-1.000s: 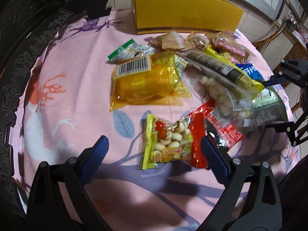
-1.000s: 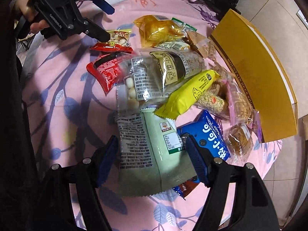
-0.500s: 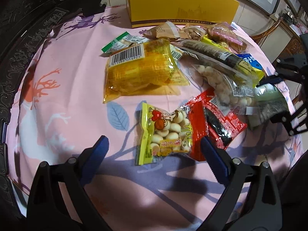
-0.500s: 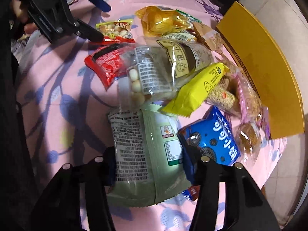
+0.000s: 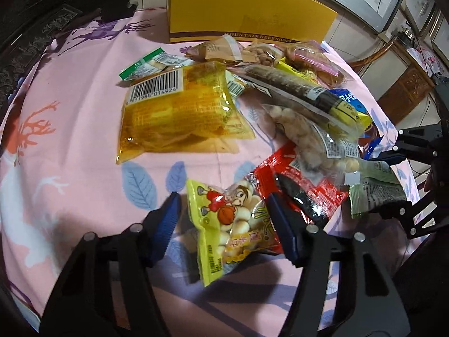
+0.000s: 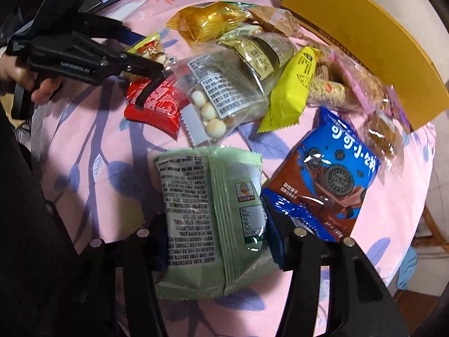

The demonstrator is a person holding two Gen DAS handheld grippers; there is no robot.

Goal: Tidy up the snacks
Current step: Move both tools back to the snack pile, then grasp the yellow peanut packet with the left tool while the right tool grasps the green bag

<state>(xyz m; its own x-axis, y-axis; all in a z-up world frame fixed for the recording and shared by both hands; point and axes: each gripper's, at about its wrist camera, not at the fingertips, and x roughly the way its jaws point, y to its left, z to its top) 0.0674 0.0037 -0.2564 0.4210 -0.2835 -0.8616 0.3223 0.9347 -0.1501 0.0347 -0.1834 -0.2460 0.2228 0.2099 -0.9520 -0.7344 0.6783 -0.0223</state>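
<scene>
Several snack packs lie on a pink tablecloth (image 5: 70, 146). My left gripper (image 5: 224, 221) is shut on a small yellow pack of round biscuits (image 5: 233, 224), lifted off the cloth; that pack also shows in the right wrist view (image 6: 148, 47). My right gripper (image 6: 216, 233) is shut on a pale green pack (image 6: 210, 213), which also shows in the left wrist view (image 5: 376, 193). A yellow shoe box (image 5: 247, 8) stands at the far edge of the table.
On the cloth lie a big amber bag (image 5: 179, 112), a red pack (image 5: 303, 185), a clear bag of white balls (image 6: 221, 101), a yellow bar (image 6: 291, 90) and a blue cookie pack (image 6: 328, 174). Dark carved furniture (image 5: 33, 19) stands left.
Both grippers closed from open: the left on the yellow biscuit pack, the right on the green pack. Both packs are now raised and tilted.
</scene>
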